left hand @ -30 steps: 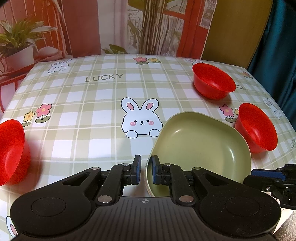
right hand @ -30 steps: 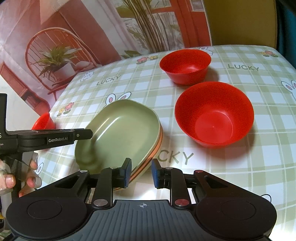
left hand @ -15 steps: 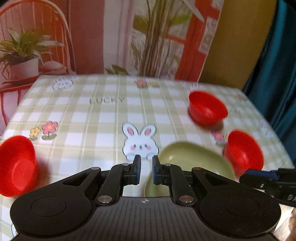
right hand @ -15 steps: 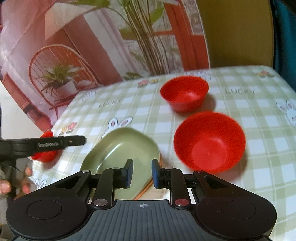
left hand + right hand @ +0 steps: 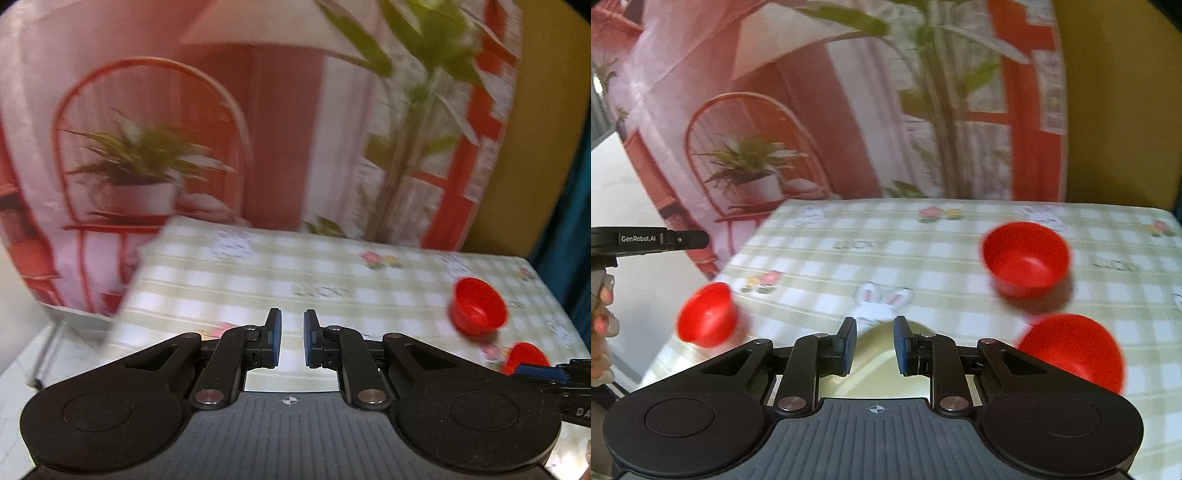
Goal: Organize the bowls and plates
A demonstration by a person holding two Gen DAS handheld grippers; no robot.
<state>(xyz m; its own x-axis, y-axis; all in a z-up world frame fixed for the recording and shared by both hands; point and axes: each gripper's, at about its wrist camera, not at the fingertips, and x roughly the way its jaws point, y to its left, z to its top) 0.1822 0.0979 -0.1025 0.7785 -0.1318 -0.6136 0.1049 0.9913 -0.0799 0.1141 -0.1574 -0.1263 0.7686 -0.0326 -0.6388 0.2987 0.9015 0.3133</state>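
Tablecloth (image 5: pixel 923 258), green plaid with rabbits and flowers, covers the whole work surface; both views are motion-blurred. Largest item on it is the green plate (image 5: pixel 886 373), seen only in part just past the right gripper (image 5: pixel 874 345), whose jaws stand narrowly apart with nothing between them. Whether other plates lie beneath it cannot be told. Three red bowls remain single and unstacked: near right bowl (image 5: pixel 1075 350), just beside the plate; far right bowl (image 5: pixel 1025 258), beyond it; left bowl (image 5: pixel 705 314), well apart at the table's left edge. Left gripper (image 5: pixel 291 339) is raised over the table, its jaws likewise a narrow gap apart and empty.

Assessment: plates appear gathered in one place; bowls are not yet nested. Roughly half the task looks outstanding: collecting three bowls into one stack.
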